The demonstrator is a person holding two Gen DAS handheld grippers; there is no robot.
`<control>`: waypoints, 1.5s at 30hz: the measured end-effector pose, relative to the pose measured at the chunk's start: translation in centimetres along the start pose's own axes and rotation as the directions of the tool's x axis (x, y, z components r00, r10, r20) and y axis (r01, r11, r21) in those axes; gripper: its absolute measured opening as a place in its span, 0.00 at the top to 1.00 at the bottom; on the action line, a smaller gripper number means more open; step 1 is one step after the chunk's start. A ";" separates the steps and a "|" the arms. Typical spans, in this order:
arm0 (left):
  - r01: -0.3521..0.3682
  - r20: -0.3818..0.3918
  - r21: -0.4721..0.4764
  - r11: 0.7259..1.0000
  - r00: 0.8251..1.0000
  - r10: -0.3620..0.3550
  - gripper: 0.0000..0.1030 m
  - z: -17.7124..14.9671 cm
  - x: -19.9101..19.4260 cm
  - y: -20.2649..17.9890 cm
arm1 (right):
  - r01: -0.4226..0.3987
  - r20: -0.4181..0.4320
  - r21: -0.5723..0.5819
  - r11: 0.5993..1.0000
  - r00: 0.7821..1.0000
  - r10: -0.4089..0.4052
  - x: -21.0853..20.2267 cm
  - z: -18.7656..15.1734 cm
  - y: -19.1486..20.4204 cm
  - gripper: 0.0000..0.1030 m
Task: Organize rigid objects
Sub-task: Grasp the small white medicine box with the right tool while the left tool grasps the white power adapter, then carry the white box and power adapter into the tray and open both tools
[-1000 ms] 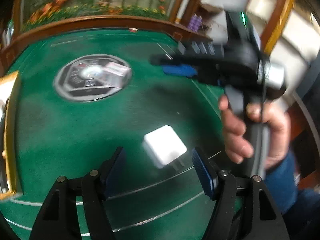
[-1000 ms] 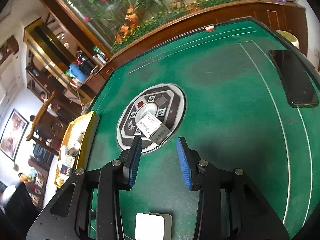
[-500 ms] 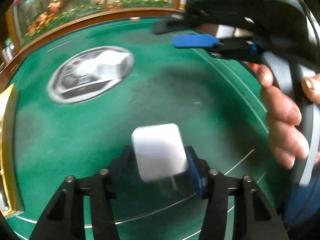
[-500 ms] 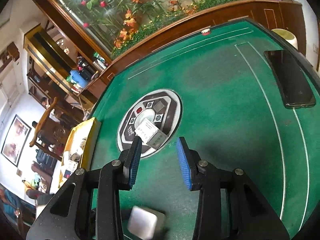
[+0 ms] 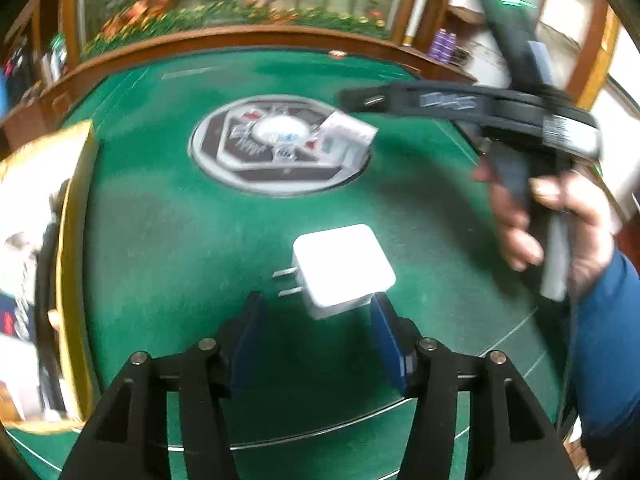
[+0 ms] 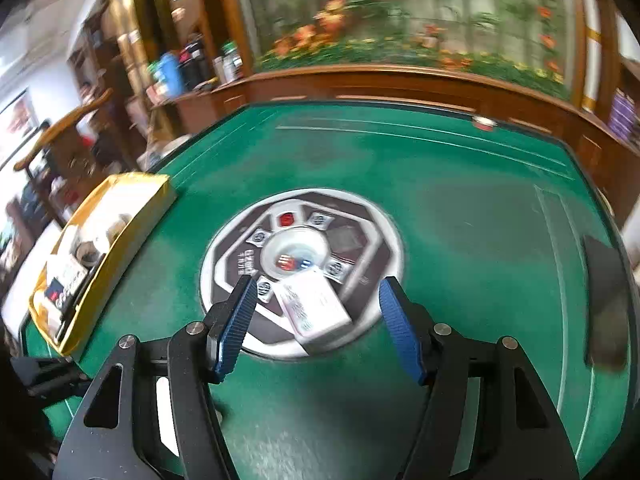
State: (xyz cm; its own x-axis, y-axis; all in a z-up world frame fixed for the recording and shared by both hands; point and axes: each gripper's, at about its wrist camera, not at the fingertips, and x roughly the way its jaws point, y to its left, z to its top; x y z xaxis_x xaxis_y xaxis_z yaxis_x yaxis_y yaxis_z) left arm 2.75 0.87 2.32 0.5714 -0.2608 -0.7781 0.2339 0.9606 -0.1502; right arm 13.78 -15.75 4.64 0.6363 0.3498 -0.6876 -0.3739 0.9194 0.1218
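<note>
A white plug adapter (image 5: 342, 270) lies on the green felt table, prongs pointing left. My left gripper (image 5: 316, 336) is open just behind it, the right pad near its corner. A small white box (image 6: 314, 310) lies on the round centre panel (image 6: 300, 268); it also shows in the left wrist view (image 5: 344, 140). My right gripper (image 6: 320, 324) is open and hovers above that box, and is seen from the side in the left wrist view (image 5: 360, 100).
A yellow tray (image 6: 120, 232) with several small items stands at the table's left side; it also shows in the left wrist view (image 5: 74, 240). A dark phone (image 6: 604, 300) lies at the right. A wooden rim (image 6: 400, 80) bounds the far edge.
My left gripper had closed on the adapter, then opened; the adapter now lies turned, prongs left. My right gripper opened wide and moved forward over the white box.
</note>
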 end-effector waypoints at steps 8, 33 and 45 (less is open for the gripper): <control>-0.043 -0.029 0.274 0.961 0.998 0.053 0.28 1.9 2.0 -3.0 | -0.007 -0.106 0.000 1.000 0.994 0.007 4.3 -0.8 -0.8 0.64; -0.074 -0.008 0.071 0.995 0.997 0.074 0.40 -0.6 1.0 -1.1 | -0.145 -0.058 0.058 0.988 0.987 0.149 -0.5 -2.0 2.8 0.64; -0.066 0.083 -0.001 0.998 0.994 0.066 0.40 0.2 -1.9 1.3 | -0.181 -0.043 0.077 0.980 0.982 0.185 -0.8 -2.2 3.5 0.64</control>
State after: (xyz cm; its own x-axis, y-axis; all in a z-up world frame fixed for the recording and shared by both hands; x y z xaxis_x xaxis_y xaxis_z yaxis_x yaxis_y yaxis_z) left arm 2.11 2.61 3.68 0.6488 -0.2040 -0.7331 0.1945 0.9758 -0.0994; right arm 10.53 -13.16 4.05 0.5264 0.5058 -0.6835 -0.4299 0.8518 0.2993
